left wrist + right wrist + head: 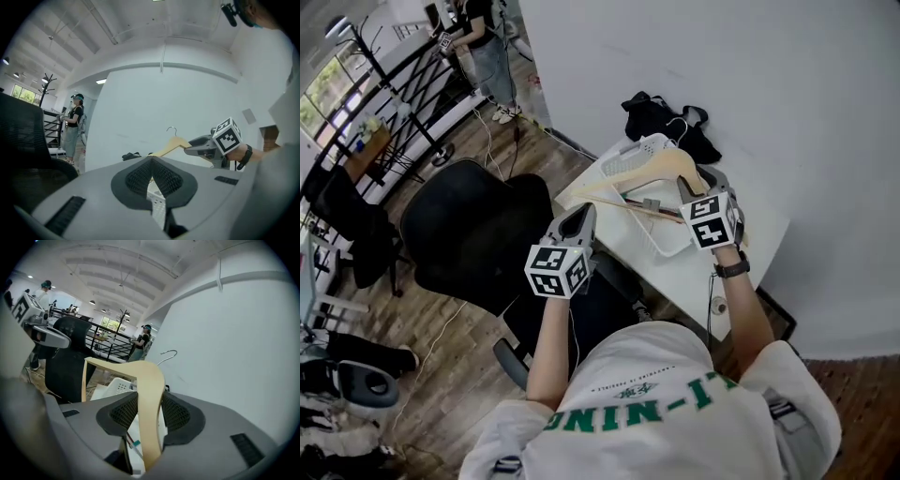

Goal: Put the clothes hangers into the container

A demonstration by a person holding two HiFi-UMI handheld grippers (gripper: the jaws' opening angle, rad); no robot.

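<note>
My right gripper is shut on a pale wooden hanger and holds it over the white perforated basket on the table. In the right gripper view the hanger's arm is pinched between both pads, with its metal hook pointing toward the wall. My left gripper hovers left of the basket, off the table's edge, its pads meeting at the tips with nothing between them. A thin dark bar with a grey clip lies across the basket. The left gripper view shows the hanger and the right gripper.
The basket stands on a white table against the wall, with a black garment behind it. A black office chair sits to the left. Another person stands far back by a black railing. Cables run over the wooden floor.
</note>
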